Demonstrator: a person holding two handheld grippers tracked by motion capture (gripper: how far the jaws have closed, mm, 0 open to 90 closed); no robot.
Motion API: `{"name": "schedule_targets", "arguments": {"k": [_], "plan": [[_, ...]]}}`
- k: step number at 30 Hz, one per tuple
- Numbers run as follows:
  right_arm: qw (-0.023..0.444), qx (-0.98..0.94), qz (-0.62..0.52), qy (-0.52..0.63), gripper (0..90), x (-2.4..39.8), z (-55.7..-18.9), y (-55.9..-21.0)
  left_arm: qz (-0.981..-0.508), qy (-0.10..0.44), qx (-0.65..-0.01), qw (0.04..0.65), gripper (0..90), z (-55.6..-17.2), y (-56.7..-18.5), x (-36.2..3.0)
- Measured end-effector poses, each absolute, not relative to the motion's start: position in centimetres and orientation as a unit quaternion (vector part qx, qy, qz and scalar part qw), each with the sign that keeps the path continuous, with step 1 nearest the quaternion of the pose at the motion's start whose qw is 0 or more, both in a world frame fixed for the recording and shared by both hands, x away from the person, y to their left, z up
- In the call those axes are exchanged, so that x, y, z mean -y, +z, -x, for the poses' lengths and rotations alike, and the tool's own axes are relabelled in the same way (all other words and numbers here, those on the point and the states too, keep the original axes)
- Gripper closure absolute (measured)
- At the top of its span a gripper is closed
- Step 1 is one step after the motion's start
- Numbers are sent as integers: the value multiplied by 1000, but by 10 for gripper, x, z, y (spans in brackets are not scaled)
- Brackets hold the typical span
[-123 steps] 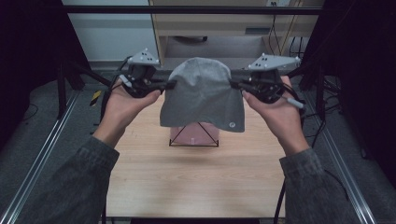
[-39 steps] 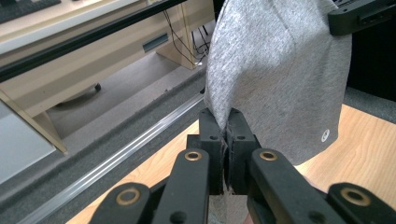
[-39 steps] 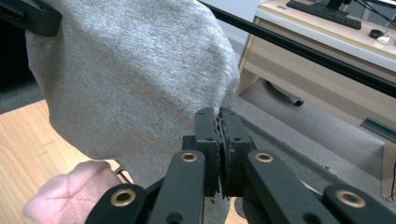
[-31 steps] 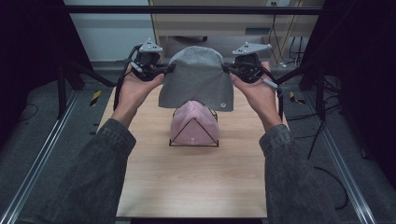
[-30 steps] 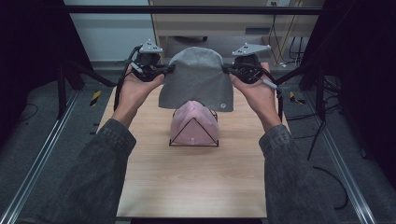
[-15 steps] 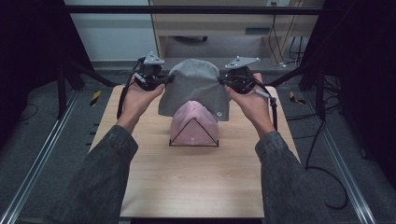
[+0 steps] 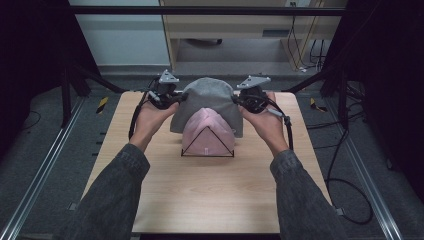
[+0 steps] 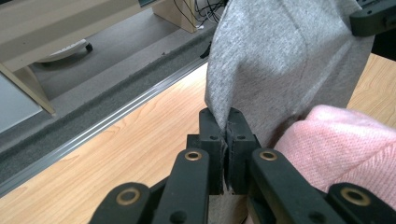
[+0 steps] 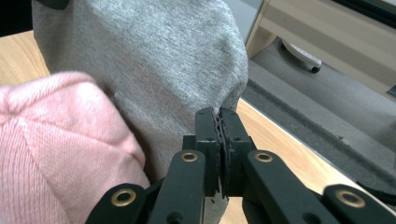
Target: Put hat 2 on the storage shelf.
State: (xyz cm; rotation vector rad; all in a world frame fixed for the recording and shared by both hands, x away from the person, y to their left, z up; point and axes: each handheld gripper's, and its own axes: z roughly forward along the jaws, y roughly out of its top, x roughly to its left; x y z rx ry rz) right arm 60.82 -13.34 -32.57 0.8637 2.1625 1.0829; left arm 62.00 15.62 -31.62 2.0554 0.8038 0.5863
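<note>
A grey knit hat (image 7: 210, 97) hangs stretched between both grippers at the far side of the table. My left gripper (image 7: 176, 99) is shut on the hat's left edge, which is pinched between its jaws (image 8: 226, 128). At the other edge my right gripper (image 7: 236, 101) is shut on the same grey hat (image 9: 154, 60). In front of and below it a pink knit hat (image 7: 206, 132) sits on a black wire stand (image 7: 207, 155). The grey hat (image 8: 280, 60) drapes behind and partly around the pink hat (image 8: 345, 149), whose top also shows in the right gripper view (image 9: 56, 154).
The wooden table (image 7: 210, 195) has bare room in front of the stand. Black frame posts (image 7: 70, 80) rise at both sides. Cables (image 7: 345, 190) trail off the right side. A pale cabinet (image 7: 225, 30) stands beyond the table's far edge.
Both grippers have come down and slightly toward me with the grey hat, which now hangs low behind the pink hat instead of above it.
</note>
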Motion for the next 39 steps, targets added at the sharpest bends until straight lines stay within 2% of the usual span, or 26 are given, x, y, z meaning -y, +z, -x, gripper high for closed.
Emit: {"name": "schedule_targets", "arguments": {"k": [18,30,33,37,39], "plan": [[259,-816,-337,393,881,130,-605,-362,-822,215,-333,409,872,-616,-354,-160],[246,-816,-348,390,870,131,-605,-373,-823,204,-340,406,865,-615,-365,-157],[246,-816,-348,391,803,132,-605,-374,-817,210,-344,411,803,-615,-367,-158],[250,-808,-355,398,638,133,-601,-372,-802,226,-354,425,626,-612,-366,-161],[256,-804,-357,400,556,135,-597,-370,-797,229,-355,432,581,-609,-363,-162]]}}
